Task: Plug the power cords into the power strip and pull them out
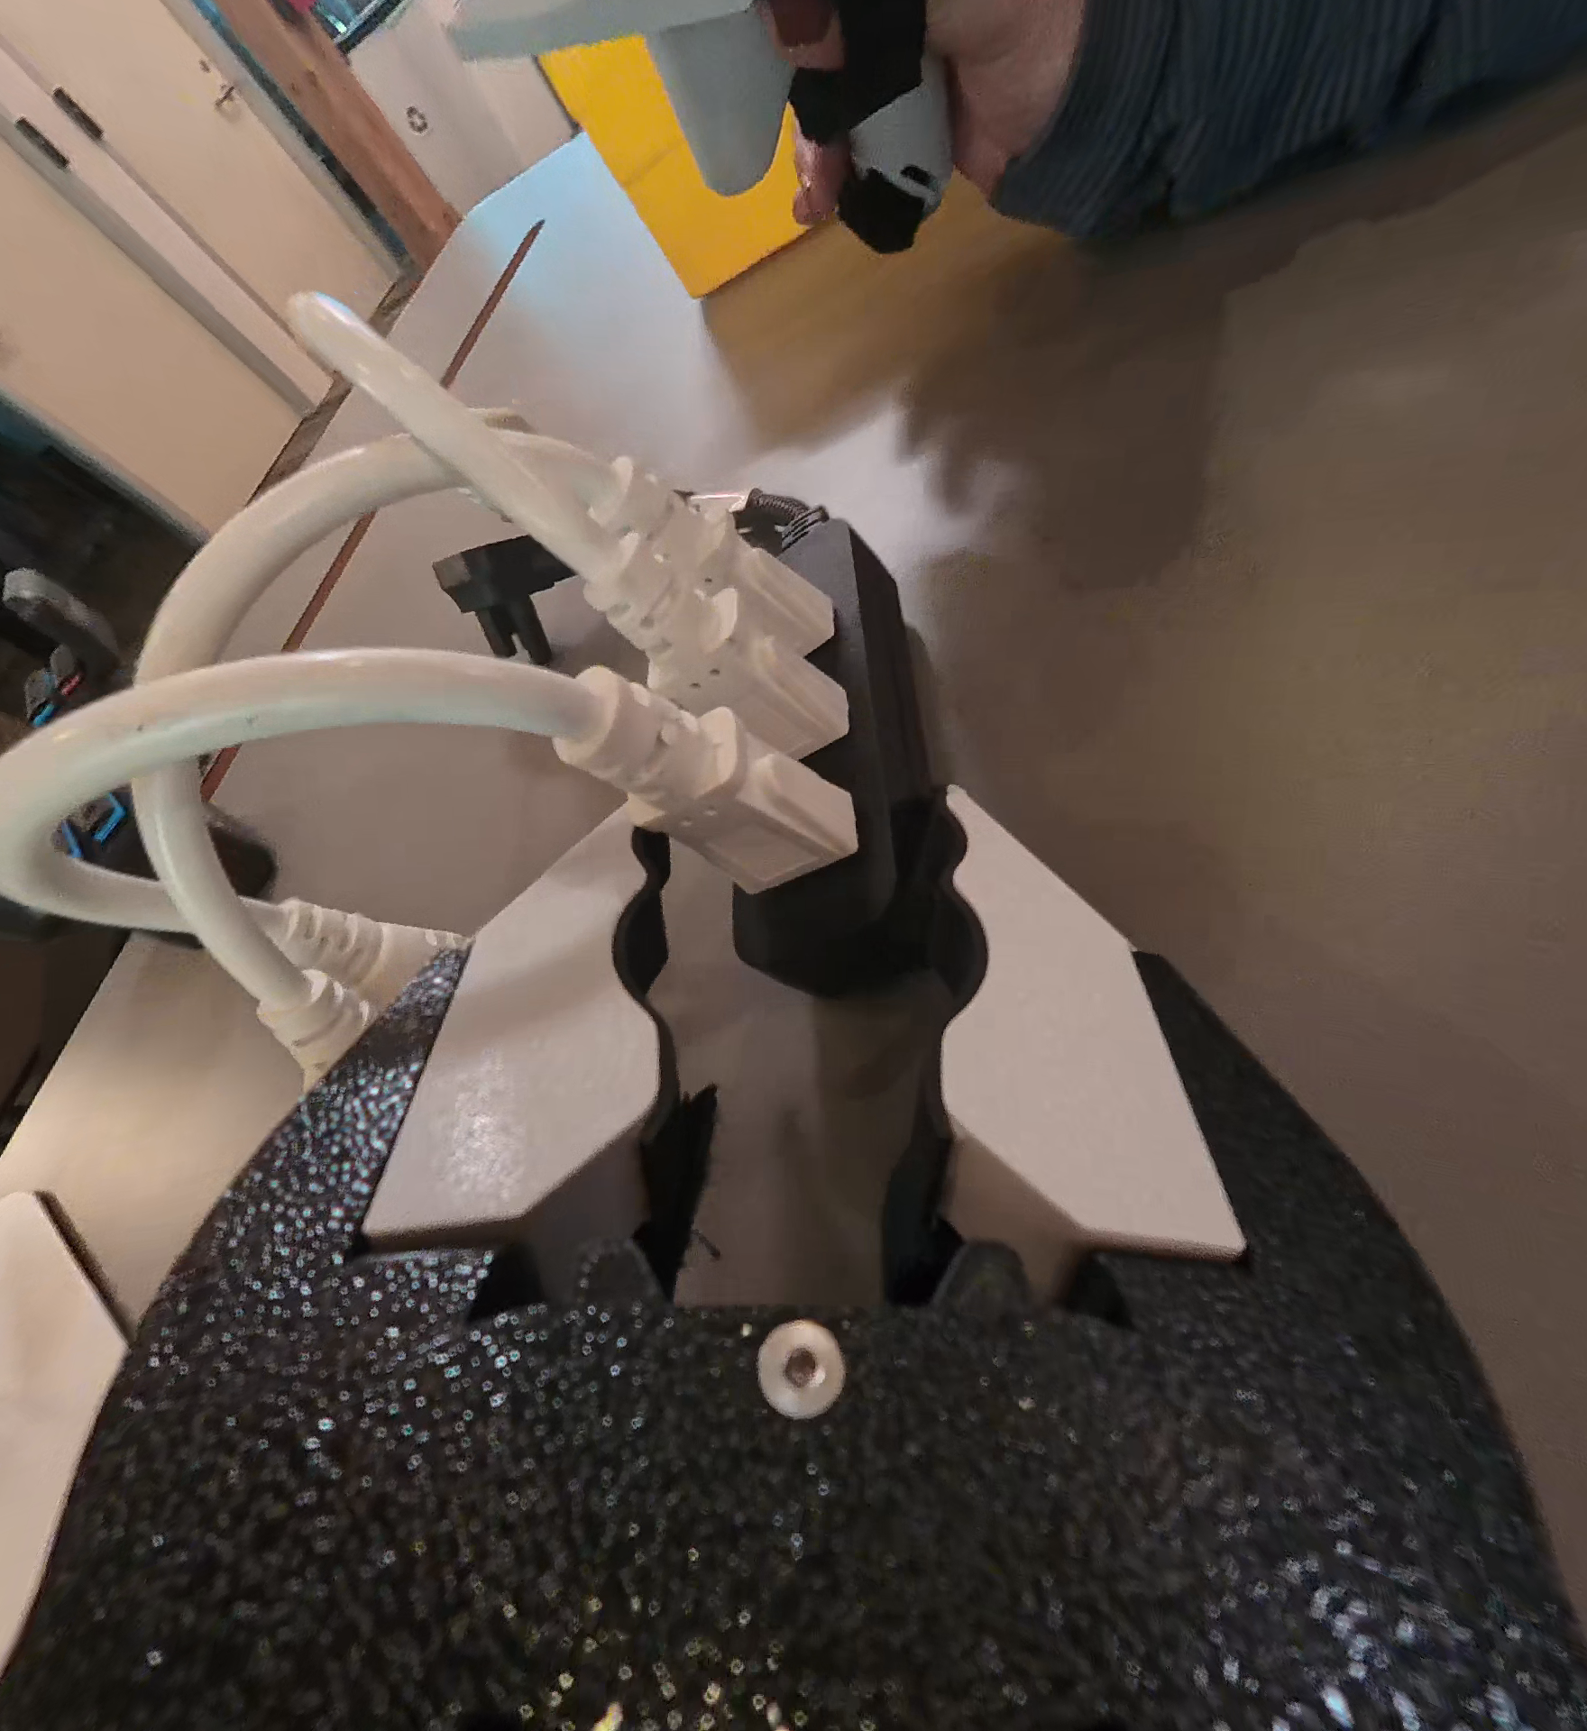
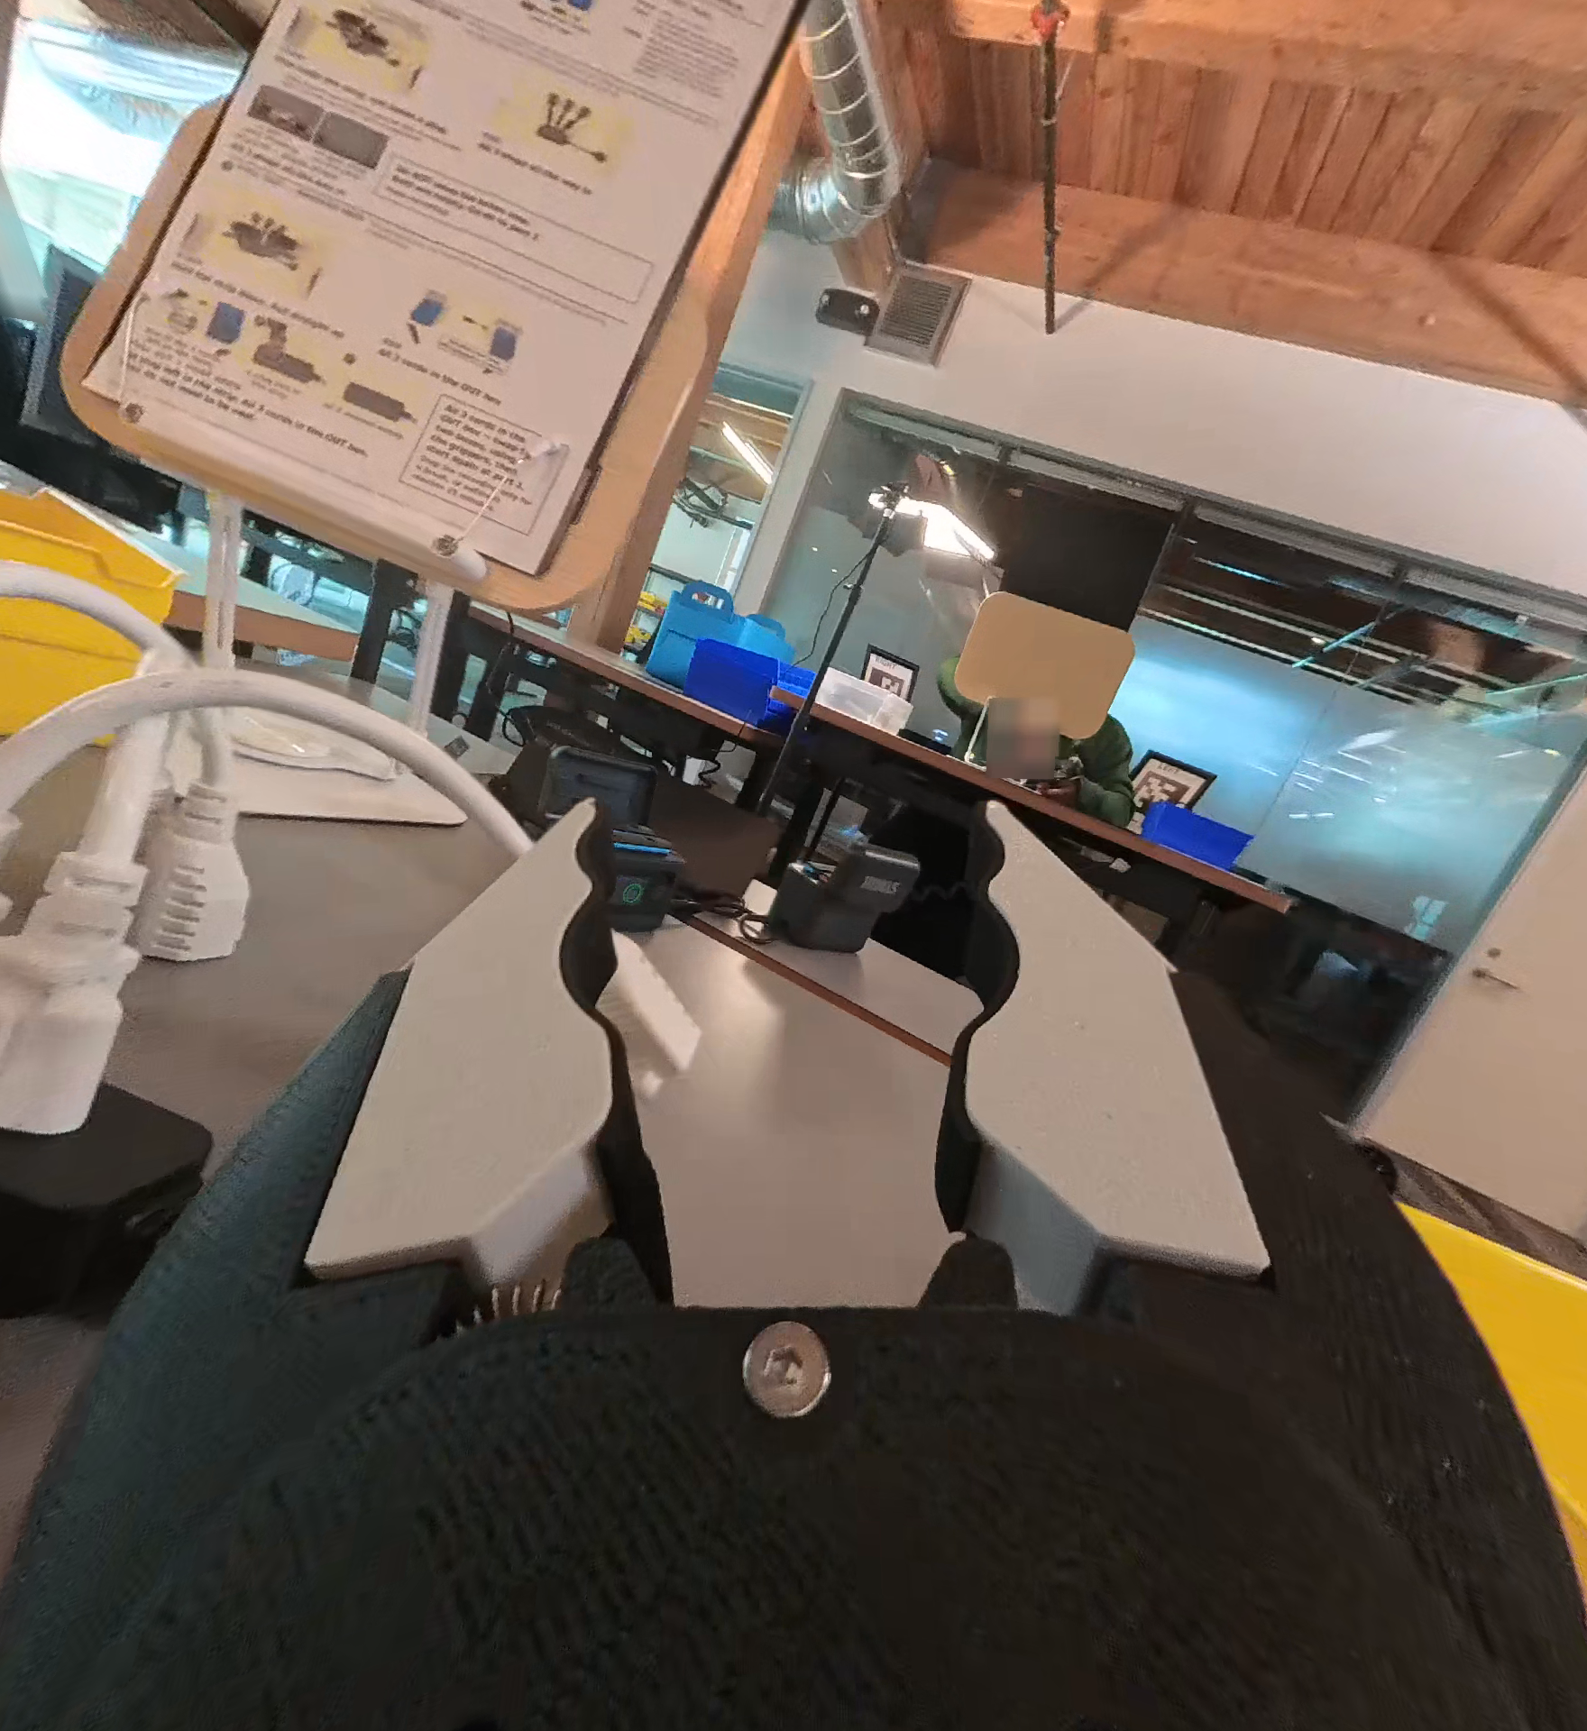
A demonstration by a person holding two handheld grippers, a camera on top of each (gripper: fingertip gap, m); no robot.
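Power cords (image 1: pixel 677 684), white, sit three in a row plugged into the black power strip (image 1: pixel 865 749) on the grey table (image 1: pixel 1239 656). I'd judge plugging is done and pulling comes next. Left gripper (image 1: pixel 808 899) straddles the strip's near end, fingers spread, not visibly clamping. Right gripper (image 2: pixel 790 937) is released, empty, to the strip's right. Looped cables crowd the plugs; yellow bin (image 2: pixel 22 637) sits far behind.

Cream cabinets (image 1: pixel 68 309), wooden ceiling beams (image 2: pixel 1286 169), glass partition (image 2: pixel 1333 674), long tables (image 2: pixel 1005 777)
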